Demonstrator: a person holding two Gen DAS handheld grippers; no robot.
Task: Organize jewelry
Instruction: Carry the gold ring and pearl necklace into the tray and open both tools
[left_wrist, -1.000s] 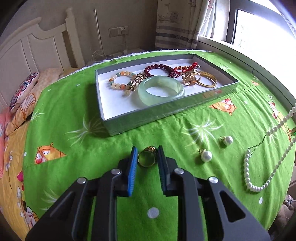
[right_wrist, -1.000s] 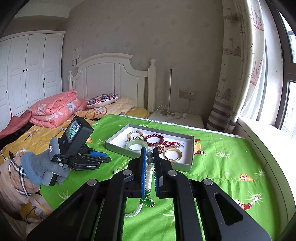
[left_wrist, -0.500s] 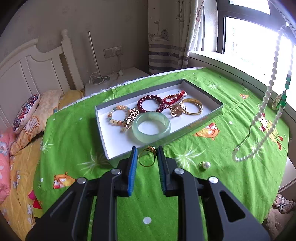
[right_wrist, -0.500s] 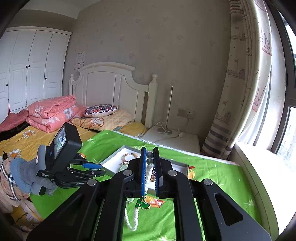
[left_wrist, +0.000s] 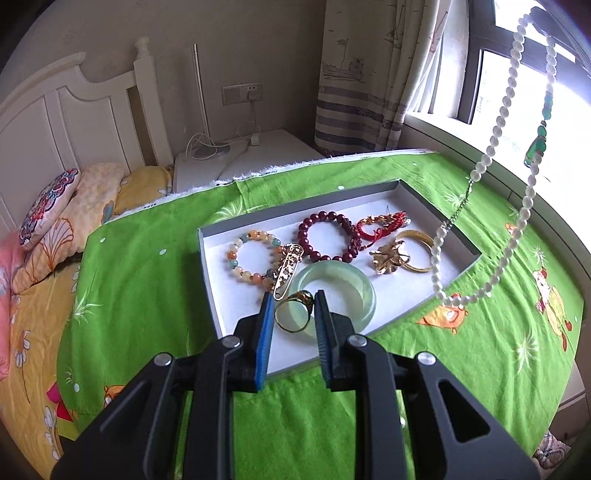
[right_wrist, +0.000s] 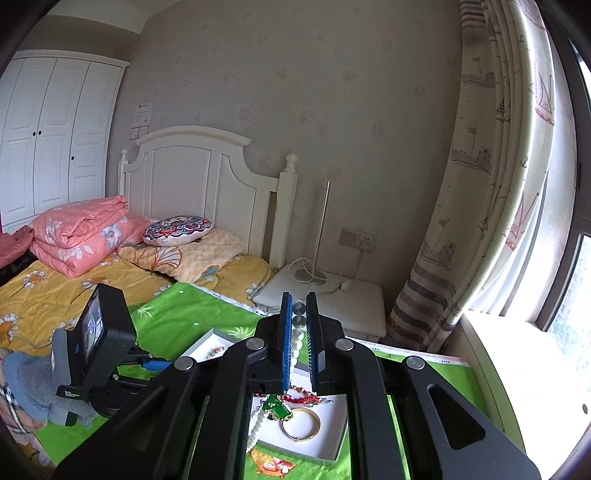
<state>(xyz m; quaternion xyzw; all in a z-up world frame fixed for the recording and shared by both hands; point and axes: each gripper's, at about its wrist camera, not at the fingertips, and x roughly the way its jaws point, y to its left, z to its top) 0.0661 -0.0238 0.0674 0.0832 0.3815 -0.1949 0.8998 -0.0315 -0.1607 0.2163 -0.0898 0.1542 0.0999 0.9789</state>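
Observation:
My left gripper (left_wrist: 293, 308) is shut on a gold ring (left_wrist: 293, 311) and holds it above the near part of the grey jewelry tray (left_wrist: 437, 197), over the pale green jade bangle (left_wrist: 365, 291). My right gripper (right_wrist: 296, 321) is shut on a white pearl necklace (right_wrist: 297, 339) that hangs down with a green pendant (right_wrist: 281, 410) over the tray's right end (right_wrist: 334, 439). In the left wrist view the necklace (left_wrist: 515, 236) dangles at the right. The tray holds bead bracelets (left_wrist: 325, 236), a gold bangle (left_wrist: 421, 236) and a gold pin (left_wrist: 286, 271).
The tray lies on a green cloth (left_wrist: 147, 280) over the bed. A white nightstand (left_wrist: 255, 155) with a cable stands behind it. Pillows (left_wrist: 48, 206) lie at the left, a window sill (left_wrist: 491, 144) and curtain at the right. The left hand-held unit (right_wrist: 96, 347) shows in the right wrist view.
Both grippers rose and moved forward over the tray. The ring came from over the cloth to above the jade bangle. The necklace lifted off the cloth and now hangs over the tray's right end.

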